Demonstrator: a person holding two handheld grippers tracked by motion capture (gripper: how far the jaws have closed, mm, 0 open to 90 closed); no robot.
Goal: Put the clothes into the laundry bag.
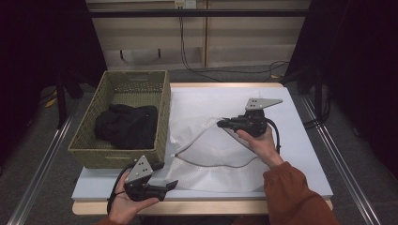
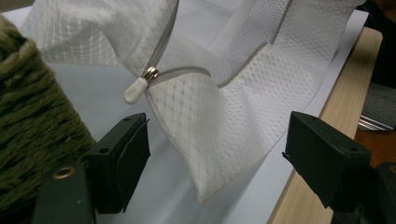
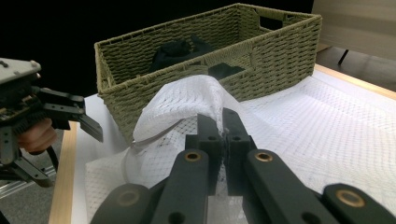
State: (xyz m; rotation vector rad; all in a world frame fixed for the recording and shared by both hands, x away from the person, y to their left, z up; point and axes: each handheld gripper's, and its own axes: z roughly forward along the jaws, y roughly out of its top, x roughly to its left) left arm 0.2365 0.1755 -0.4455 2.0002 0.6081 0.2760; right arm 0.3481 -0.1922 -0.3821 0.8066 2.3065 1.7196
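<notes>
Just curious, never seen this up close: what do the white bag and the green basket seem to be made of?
The white bag looks like thin synthetic mesh: a matte, see-through grid weave that folds softly, with a zipper whose slider gleams like metal. The green basket looks woven from twisted cord or paper rope, matte olive, judging by its ribbed strands; which fibre is unclear.

My left gripper (image 1: 162,176) sits low at the near left, cradled in my upturned left hand (image 1: 126,204), jaws spread wide apart and pointing right, nothing between them. My right gripper (image 1: 221,123) is held farther out by my right hand (image 1: 258,140), the orange sleeve (image 1: 293,197) slanting in from the bottom right; it points left, and its jaws are pinched together on white mesh fabric (image 3: 187,100).
</notes>
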